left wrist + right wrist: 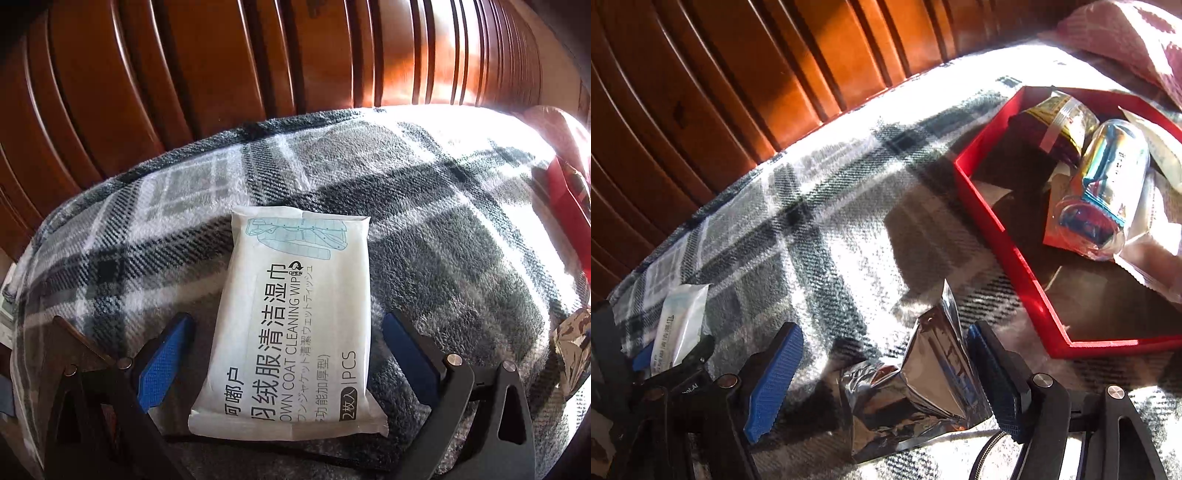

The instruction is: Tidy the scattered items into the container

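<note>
A white pack of down coat cleaning wipes lies on the plaid blanket, between the blue pads of my open left gripper; the pads stand apart from its sides. In the right wrist view my open right gripper straddles a crumpled silver foil pouch; its right pad is at the pouch's edge. The red tray sits to the right and holds a shiny can and several packets. The wipes pack and the left gripper also show at the far left.
Dark red wooden slats rise behind the blanket. A reddish pillow lies behind the tray. The tray's edge and the foil pouch show at the right of the left wrist view.
</note>
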Demonstrator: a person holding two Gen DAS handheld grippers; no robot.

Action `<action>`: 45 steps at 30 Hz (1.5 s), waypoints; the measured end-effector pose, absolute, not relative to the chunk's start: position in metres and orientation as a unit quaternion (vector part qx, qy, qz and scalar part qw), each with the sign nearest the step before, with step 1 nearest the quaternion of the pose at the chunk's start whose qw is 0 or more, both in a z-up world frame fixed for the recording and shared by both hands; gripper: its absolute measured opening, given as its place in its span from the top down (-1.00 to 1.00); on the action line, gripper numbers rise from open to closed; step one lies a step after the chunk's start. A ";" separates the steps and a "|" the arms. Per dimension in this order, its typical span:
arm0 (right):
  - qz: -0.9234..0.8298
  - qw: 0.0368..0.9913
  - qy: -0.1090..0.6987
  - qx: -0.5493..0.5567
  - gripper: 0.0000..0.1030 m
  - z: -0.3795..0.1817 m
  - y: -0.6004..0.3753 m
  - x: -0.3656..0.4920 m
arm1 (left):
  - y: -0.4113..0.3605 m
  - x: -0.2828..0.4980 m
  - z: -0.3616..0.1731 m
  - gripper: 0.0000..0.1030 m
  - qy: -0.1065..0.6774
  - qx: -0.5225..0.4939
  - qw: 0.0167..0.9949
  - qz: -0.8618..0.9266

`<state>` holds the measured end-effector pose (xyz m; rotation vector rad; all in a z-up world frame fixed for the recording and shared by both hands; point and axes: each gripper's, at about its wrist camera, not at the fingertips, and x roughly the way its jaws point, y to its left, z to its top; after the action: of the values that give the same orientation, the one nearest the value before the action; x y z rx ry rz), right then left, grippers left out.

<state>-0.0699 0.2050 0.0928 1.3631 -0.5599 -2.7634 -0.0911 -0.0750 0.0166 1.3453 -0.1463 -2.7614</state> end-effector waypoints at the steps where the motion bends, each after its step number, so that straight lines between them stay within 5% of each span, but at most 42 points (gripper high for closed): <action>1: -0.886 -0.012 -0.190 0.423 -0.52 0.098 0.209 -0.067 | -0.075 -0.090 0.017 -1.00 -0.047 0.436 0.033 -0.898; 3: -0.902 -0.057 -0.206 0.375 -0.56 0.114 0.222 -0.049 | -0.075 -0.089 0.017 -1.00 -0.047 0.435 0.033 -0.898; 5: -0.908 -0.102 -0.218 0.343 -0.92 0.123 0.234 -0.029 | -0.075 -0.090 0.017 -1.00 -0.049 0.435 0.034 -0.899; 11: -0.850 -0.069 -0.294 0.432 -0.97 0.088 0.236 -0.024 | -0.076 -0.088 0.018 -1.00 -0.048 0.435 0.034 -0.899; 15: -0.856 -0.204 -0.093 0.466 -0.95 0.084 0.211 -0.037 | -0.076 -0.088 0.018 -1.00 -0.049 0.435 0.034 -0.899; 18: -0.841 -0.252 -0.039 0.478 -0.95 0.074 0.211 -0.047 | -0.075 -0.089 0.018 -1.00 -0.049 0.435 0.034 -0.899; 25: -0.819 -0.193 -0.119 0.527 -0.95 0.044 0.224 -0.062 | -0.074 -0.088 0.018 -1.00 -0.049 0.435 0.034 -0.899; 31: -0.864 -0.033 -0.129 0.485 -0.95 0.060 0.187 -0.073 | -0.074 -0.088 0.018 -1.00 -0.049 0.435 0.034 -0.899; 34: -0.878 -0.024 -0.118 0.463 -0.95 0.070 0.181 -0.061 | -0.074 -0.088 0.018 -1.00 -0.049 0.435 0.034 -0.899; 42: -0.821 -0.054 -0.291 0.488 -1.00 0.039 0.221 -0.072 | -0.074 -0.088 0.017 -1.00 -0.049 0.434 0.034 -0.899; 45: -0.832 -0.070 -0.266 0.481 -1.00 0.042 0.212 -0.083 | -0.074 -0.088 0.016 -1.00 -0.049 0.434 0.034 -0.899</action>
<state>-0.0829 0.2122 0.0422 1.5828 -0.8761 -2.7383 -0.0880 -0.0735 0.0161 1.3349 -0.1512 -2.7637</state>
